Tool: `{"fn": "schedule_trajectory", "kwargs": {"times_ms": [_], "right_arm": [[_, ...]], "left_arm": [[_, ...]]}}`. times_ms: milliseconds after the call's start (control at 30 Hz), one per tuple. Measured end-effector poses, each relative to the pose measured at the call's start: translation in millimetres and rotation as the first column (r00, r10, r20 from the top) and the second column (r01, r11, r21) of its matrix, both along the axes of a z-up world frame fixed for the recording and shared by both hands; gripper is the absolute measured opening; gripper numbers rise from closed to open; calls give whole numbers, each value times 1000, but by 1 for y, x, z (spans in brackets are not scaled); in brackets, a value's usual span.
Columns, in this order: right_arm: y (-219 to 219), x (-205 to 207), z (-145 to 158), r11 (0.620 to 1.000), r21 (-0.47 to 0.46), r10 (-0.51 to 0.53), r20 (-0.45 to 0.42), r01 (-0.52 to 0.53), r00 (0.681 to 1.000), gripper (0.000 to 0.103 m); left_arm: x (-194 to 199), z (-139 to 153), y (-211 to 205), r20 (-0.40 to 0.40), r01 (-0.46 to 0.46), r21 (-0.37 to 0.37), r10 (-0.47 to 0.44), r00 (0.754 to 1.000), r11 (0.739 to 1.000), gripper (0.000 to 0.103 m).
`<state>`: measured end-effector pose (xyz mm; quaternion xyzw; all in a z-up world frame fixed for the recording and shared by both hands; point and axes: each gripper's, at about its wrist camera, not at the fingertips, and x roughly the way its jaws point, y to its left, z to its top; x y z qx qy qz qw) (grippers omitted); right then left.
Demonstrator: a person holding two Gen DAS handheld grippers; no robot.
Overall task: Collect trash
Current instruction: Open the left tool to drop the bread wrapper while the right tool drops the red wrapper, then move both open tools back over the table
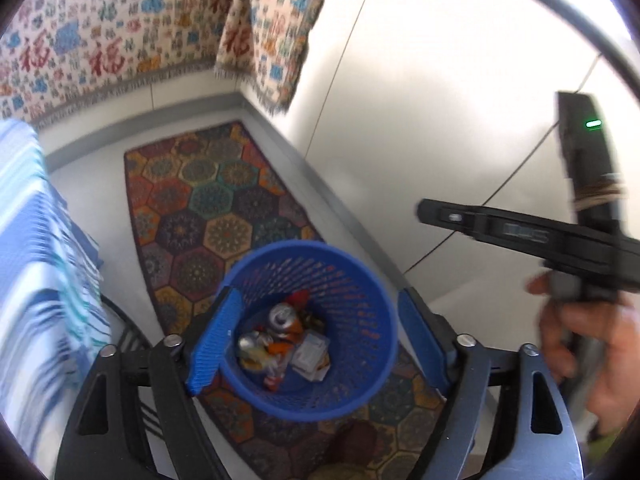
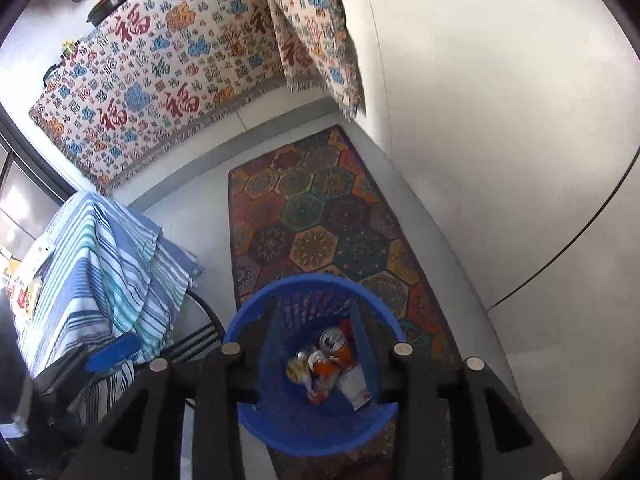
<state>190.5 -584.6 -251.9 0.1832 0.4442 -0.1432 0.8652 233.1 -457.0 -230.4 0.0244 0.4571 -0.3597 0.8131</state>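
both wrist views downward, sharing blue bin (image 1: 308,332)

Plastic mesh bin (image 1: 320,332) — shiny metal cans (image 1: 282,318).

Pale grey floor (image 2: 208,184), grey skirting along the far wall. Patterned rug (image 2: 320,232) with multicoloured hexagon medallions runs from near to far, close beside the right wall. Right wall (image 2: 500,140) is plain white panels with thin dark seams, brightly lit. Far wall carries a cream fringed tapestry (image 2: 160,80) with red characters and blue and orange motifs; a second piece of the same cloth (image 2: 316,32) hangs at the corner. Left: furniture draped in blue, teal and white striped cloth (image 2: 104,264), dark metal frame below. Dark-framed window (image 2: 16,208) at far left.
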Motion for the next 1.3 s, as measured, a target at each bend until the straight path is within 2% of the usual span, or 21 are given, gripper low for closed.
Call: {"fn": "schedule_trajectory", "kwargs": {"times_ms": [33,100,233,367,467,633,800,900,1000,1067,1200,1300], "right_arm": [[2,0,4,1000,-13,-8,12,8,1000,53],[8,1,13,998,-51,-21,31,22,999,62],[26,6,30,994,-113,-4,62,11,998,63],[63,10,50,985,-166,55,104,-37,993,63],[106,14,63,977,-193,118,134,-91,984,63],[199,24,74,955,-164,275,181,-247,944,63],[306,29,67,872,-191,479,143,-450,866,63],[356,32,53,824,-188,556,89,-534,827,63],[391,39,37,785,-206,602,28,-585,798,63],[405,46,30,768,-227,613,-6,-598,790,63],[413,57,22,769,-232,606,-33,-595,795,63],[416,66,15,773,-220,599,-54,-595,799,63]], "left_arm": [[-6,11,9,17,-2,-11,2,1000,1000,87],[-17,29,29,42,-7,-23,8,999,1000,91],[-34,52,82,66,-61,-25,63,996,998,95],[-46,57,150,88,-159,27,156,984,987,96],[-48,55,201,111,-255,67,247,963,964,96],[-43,44,277,142,-415,135,397,907,900,96],[-32,31,332,197,-526,195,492,848,828,96],[-22,24,354,213,-563,213,525,824,798,96],[-15,15,372,205,-579,230,542,815,782,96],[-12,11,376,204,-581,239,545,813,778,96],[-8,3,388,201,-577,264,541,817,773,96],[-3,0,398,162,-582,244,559,813,776,100]]}}
